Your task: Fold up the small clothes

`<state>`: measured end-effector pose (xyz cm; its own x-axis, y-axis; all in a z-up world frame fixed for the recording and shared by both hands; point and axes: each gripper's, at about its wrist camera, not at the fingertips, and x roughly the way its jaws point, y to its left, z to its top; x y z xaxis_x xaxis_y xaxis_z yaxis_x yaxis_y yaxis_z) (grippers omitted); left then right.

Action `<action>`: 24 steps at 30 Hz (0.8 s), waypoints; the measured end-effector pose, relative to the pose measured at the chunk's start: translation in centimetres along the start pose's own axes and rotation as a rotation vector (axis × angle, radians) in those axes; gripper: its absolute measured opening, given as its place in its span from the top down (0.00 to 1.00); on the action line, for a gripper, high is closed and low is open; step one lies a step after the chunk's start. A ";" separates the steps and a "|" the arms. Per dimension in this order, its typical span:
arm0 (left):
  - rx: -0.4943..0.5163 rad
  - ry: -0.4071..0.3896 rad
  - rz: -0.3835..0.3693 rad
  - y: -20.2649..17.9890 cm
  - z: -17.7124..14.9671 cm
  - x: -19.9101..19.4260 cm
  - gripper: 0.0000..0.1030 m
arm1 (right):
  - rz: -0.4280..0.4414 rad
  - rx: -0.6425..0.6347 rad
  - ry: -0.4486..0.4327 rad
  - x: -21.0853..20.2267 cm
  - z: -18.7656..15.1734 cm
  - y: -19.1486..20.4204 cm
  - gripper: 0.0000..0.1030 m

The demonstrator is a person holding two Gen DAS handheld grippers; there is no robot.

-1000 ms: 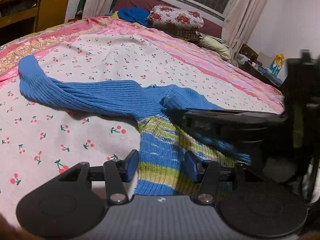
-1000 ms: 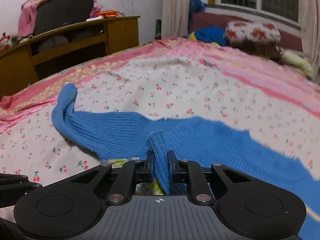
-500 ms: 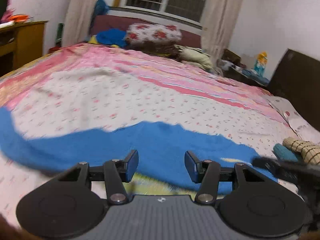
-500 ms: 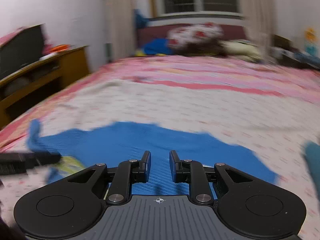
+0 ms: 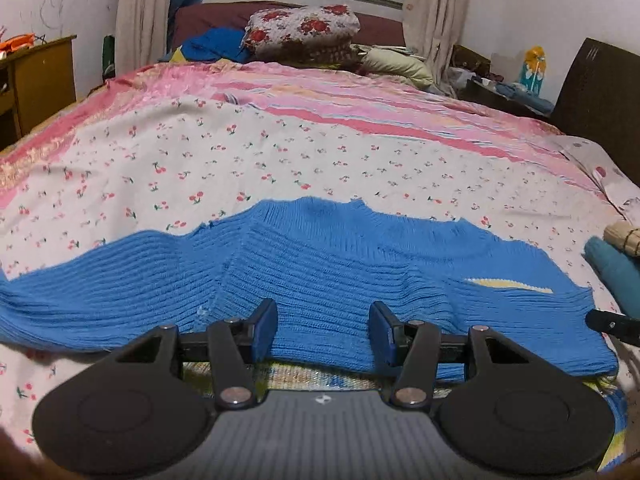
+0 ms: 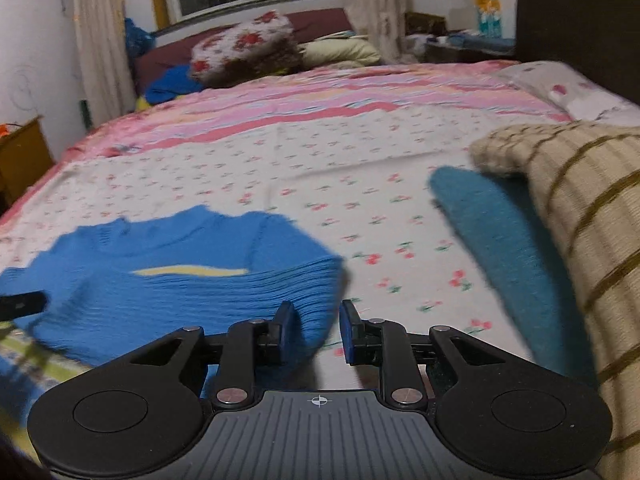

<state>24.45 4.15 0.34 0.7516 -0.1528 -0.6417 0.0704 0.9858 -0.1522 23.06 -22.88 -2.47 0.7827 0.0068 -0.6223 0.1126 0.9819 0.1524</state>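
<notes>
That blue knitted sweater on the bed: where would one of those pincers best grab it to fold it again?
Probably by the right-hand edge of the blue sweater, near the right gripper, whose open jaws have just been widening. There the folded layers stack into a thick lip raised off the bedspread, so coming in low from the right could slide one finger under. The flat middle offers nothing to pinch.

I'm looking across a wide bed (image 5: 320, 152) covered by a white cherry-print sheet with pink striped bands toward the far end. A ribbed blue knit sweater (image 5: 312, 272) lies spread flat on the near part. To its right, well apart from its edge, a folded teal knit garment (image 6: 500, 232) lies on the sheet, with a beige brown-striped knit piece (image 6: 580, 200) stacked on top. Floral and pale pillows (image 5: 304, 28) sit at the far end.
</notes>
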 end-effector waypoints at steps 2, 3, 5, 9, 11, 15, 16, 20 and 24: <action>0.004 -0.012 -0.003 -0.3 0.3 -0.4 0.45 | 0.014 0.023 -0.007 -0.5 0.2 -0.5 0.78; 0.008 -0.017 -0.005 -0.5 0.3 -0.5 0.45 | 0.011 0.012 -0.023 -1.0 0.3 -0.3 0.78; 0.021 -0.020 -0.008 -1.1 0.4 -0.6 0.45 | 0.029 -0.011 -0.059 -2.1 0.4 0.3 0.77; 0.034 -0.005 -0.016 -2.1 0.1 -0.3 0.45 | 0.142 -0.040 -0.062 -3.1 0.0 1.8 0.76; 0.027 0.016 -0.023 -2.3 -0.2 0.0 0.45 | 0.173 -0.074 -0.053 -3.1 -0.5 2.7 0.76; 0.019 0.031 -0.020 -1.8 -1.0 0.2 0.45 | 0.111 -0.127 -0.002 -2.0 -1.5 3.2 0.80; 0.022 0.028 -0.020 -1.7 -1.2 0.0 0.45 | 0.121 -0.117 -0.003 -1.9 -1.6 2.9 0.80; 0.021 0.015 -0.013 -1.2 -1.7 -1.0 0.45 | 0.123 -0.070 0.008 -1.9 -1.2 2.1 0.80; -0.007 0.012 0.028 0.0 -2.1 -2.5 0.44 | 0.131 -0.061 -0.004 -1.9 -1.7 1.7 0.80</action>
<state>21.15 4.37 0.37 0.7452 -0.1259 -0.6549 0.0450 0.9893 -0.1390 20.68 -20.91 -2.35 0.7905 0.1352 -0.5973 -0.0284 0.9824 0.1848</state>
